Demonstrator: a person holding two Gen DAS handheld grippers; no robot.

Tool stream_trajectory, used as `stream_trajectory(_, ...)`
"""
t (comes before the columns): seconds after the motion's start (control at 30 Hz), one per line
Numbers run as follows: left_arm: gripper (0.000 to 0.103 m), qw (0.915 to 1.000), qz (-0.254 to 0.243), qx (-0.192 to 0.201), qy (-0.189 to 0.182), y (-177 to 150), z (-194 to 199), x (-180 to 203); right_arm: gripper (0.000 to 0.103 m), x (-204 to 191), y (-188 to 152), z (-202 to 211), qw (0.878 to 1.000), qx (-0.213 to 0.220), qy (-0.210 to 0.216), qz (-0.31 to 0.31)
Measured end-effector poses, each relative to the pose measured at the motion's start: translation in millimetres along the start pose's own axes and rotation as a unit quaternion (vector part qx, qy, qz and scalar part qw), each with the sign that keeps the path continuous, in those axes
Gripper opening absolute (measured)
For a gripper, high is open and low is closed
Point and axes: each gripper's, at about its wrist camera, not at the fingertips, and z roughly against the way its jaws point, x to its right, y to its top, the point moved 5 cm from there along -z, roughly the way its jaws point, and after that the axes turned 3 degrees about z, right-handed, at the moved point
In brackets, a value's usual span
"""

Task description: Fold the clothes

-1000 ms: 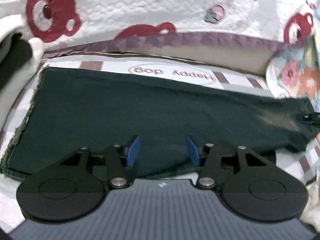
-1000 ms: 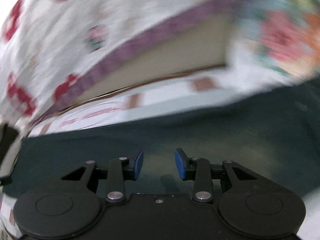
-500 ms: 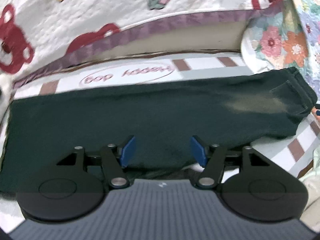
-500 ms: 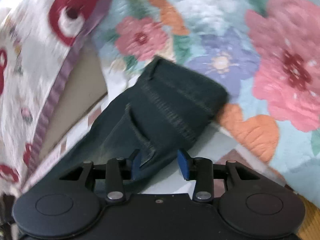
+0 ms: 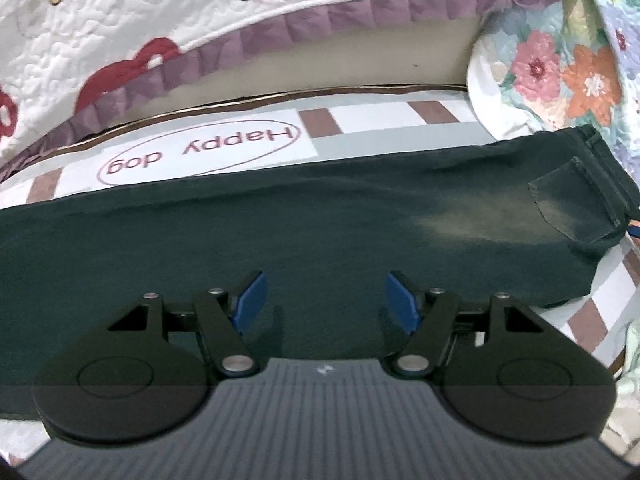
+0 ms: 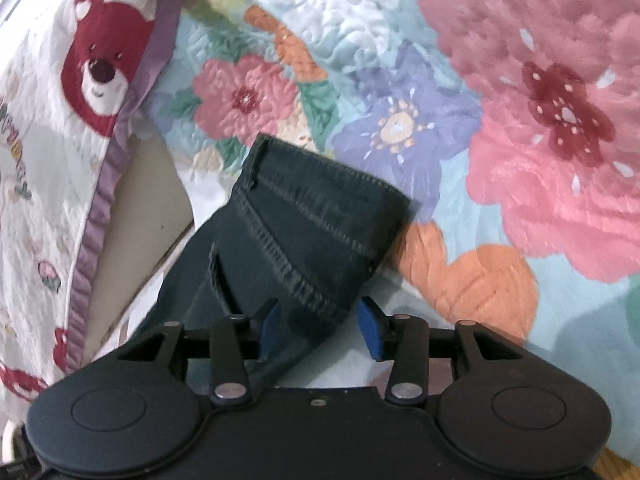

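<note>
Both grippers are spread wide, grasping nothing. Left gripper (image 5: 324, 298) hovers over the middle of dark jeans (image 5: 280, 240) lying flat on a patterned mat (image 5: 400, 136); right gripper (image 6: 318, 326) straddles the waistband (image 6: 320, 216) corner, seemingly ready to pinch and fold.

Obstacles: floral quilted blanket (image 6: 500, 128) against dark green denim trousers' (image 6: 304, 232) waistband. Bear-print quilt (image 5: 168, 20) overhangs behind. Checked mat (image 5: 360, 120) strip bare between.

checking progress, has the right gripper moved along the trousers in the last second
Yes. The right gripper went from mid-leg, facing the purple-trimmed quilt, to the trousers waistband by the floral quilt.
</note>
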Motion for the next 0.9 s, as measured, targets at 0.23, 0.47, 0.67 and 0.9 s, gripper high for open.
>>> stream_trajectory(0.23, 0.066, 0.9999, 0.003, -0.013, 0.003, 1.5, -18.8, 8.6, 0.073, -12.1, -7.0, -22.6, 1.0, 0.005, 0.013, -0.004)
stream_trajectory(0.47, 0.066, 0.9997, -0.022, -0.011, -0.005, 0.4, -28.8, 23.4, 0.025, -31.6, 9.0, -35.0, 0.997, 0.073, 0.013, 0.017)
stream_trajectory(0.67, 0.068, 0.9974, -0.056, -0.037, -0.025, -11.8, -50.9, 43.1, 0.022, -69.5, 33.7, -21.2, 0.988, 0.098, 0.002, 0.123)
stream_trajectory(0.9, 0.07, 0.995, -0.023, -0.097, -0.007, -25.2, -71.8, 31.9, 0.022, -99.8, 49.3, -9.1, 0.971, 0.121, -0.011, 0.208)
